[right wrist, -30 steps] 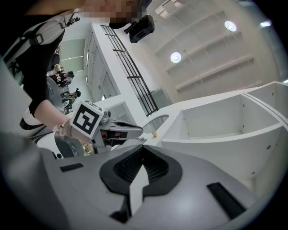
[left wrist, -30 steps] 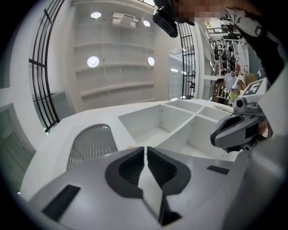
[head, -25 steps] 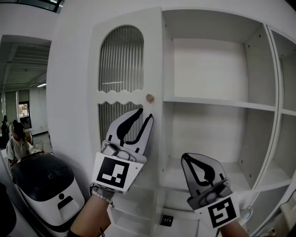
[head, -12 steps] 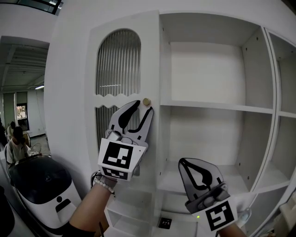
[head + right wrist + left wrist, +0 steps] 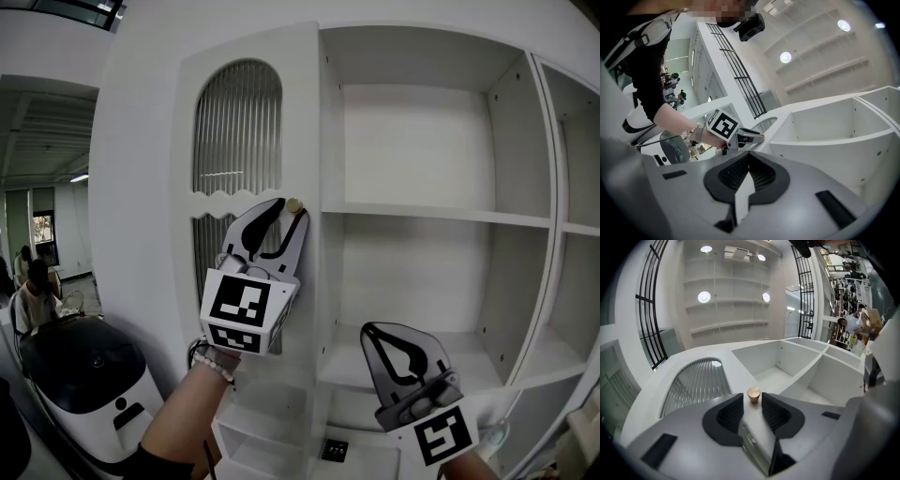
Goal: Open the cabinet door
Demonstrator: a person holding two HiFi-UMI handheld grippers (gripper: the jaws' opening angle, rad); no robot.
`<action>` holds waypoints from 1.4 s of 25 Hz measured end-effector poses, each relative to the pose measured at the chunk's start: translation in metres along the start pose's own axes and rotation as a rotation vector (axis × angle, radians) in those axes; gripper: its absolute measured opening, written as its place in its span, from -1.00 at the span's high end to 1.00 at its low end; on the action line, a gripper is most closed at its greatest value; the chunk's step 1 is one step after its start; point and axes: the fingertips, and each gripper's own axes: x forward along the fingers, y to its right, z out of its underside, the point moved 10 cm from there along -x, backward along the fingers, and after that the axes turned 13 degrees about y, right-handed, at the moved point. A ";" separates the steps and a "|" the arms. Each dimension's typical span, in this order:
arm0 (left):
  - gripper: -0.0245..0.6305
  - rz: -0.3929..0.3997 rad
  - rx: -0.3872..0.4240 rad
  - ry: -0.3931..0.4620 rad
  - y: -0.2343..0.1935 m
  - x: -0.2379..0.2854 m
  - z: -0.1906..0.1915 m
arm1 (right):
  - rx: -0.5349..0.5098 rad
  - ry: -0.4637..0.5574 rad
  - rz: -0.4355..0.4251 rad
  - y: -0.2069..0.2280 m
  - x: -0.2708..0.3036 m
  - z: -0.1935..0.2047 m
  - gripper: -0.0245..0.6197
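Cabinet door: white, with an arched panel of ribbed glass. It stands at the left edge of the open shelves. Cannot tell how far it is swung out from the frame.

Knob: small, round, tan. Sits near the door's right edge, at the height of the upper shelf.

Left claw: raised against the door, pointing up at the knob. Jaws are wide. In the left gripper view the knob sits right between the two tips, with a slim gap on each side and no pad pressing on it.

Right claw: lower and to the right, in front of the lower shelf, well apart from the door. Jaws are together with nothing between them.

Lower left, beside the cabinet: a rounded white-and-black machine. A seated person is behind it.
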 end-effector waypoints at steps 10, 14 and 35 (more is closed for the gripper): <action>0.70 0.004 -0.010 -0.021 0.000 0.000 -0.004 | 0.008 -0.006 -0.006 -0.004 -0.002 -0.004 0.93; 0.70 0.016 -0.019 -0.026 -0.003 -0.003 -0.010 | 0.007 0.003 -0.007 -0.004 -0.002 -0.008 0.93; 0.70 0.058 -0.056 -0.022 -0.022 -0.037 -0.054 | 0.043 0.063 -0.041 -0.022 0.009 -0.031 0.93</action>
